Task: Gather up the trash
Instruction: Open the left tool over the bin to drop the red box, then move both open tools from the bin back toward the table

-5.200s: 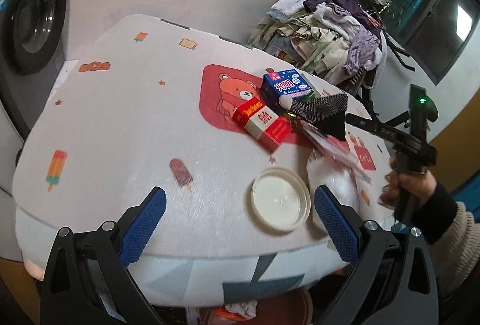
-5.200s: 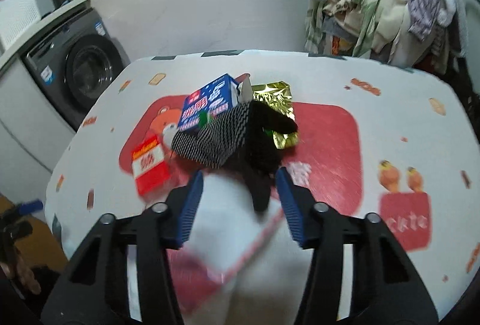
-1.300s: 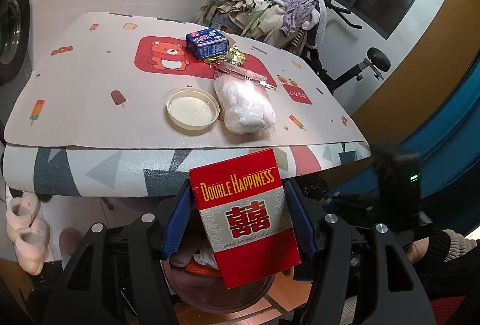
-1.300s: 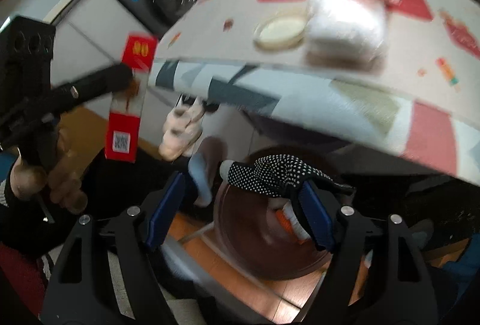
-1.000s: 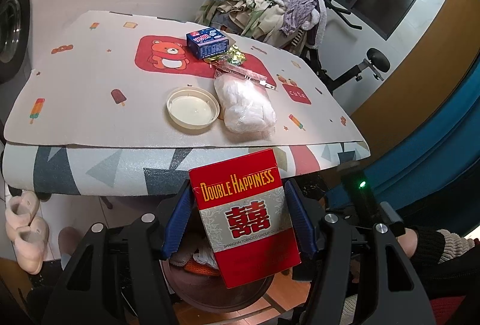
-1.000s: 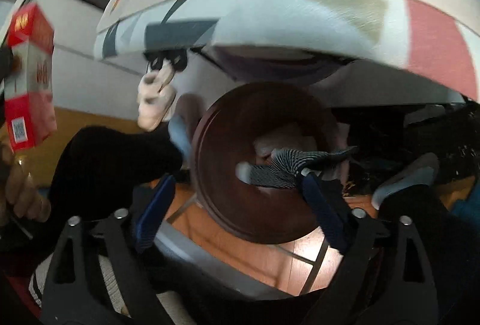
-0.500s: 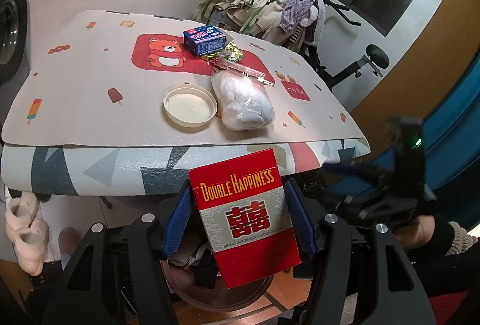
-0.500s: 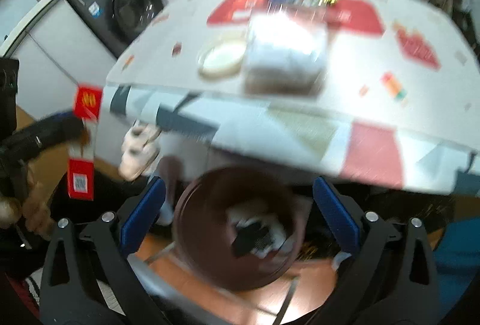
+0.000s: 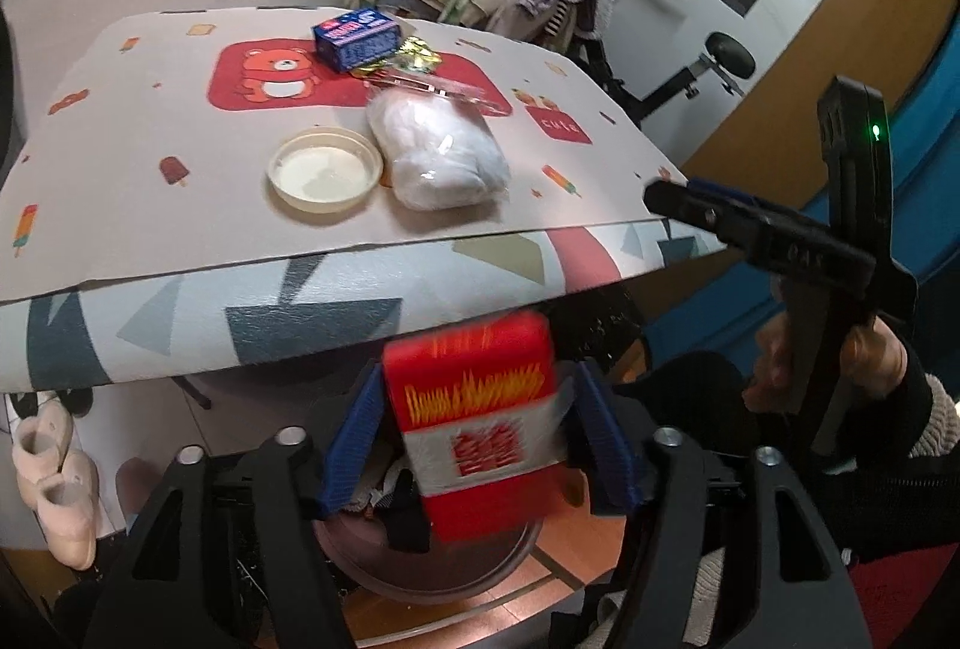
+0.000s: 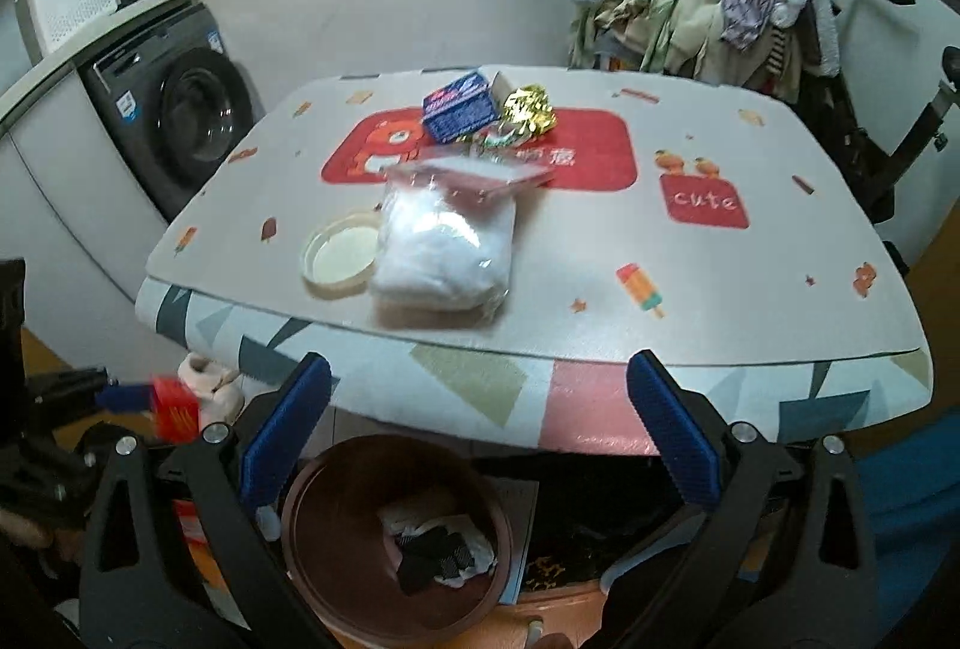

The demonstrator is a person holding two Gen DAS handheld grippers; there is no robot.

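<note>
The left claw tips downward past the desk edge; its jaws have just been opening, and the red cigarette pack sits blurred between them, standing tall with its top toward the desk, no longer squeezed; a brown bin lies right under it. The right claw also tips down, spread wide with nothing in it; the brown bin is below it, and a white bag lies ahead on the desk.

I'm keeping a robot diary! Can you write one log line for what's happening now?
left gripper: jaws just opening, red box between, above bin | right gripper: open, empty | black glove: in bin
</note>
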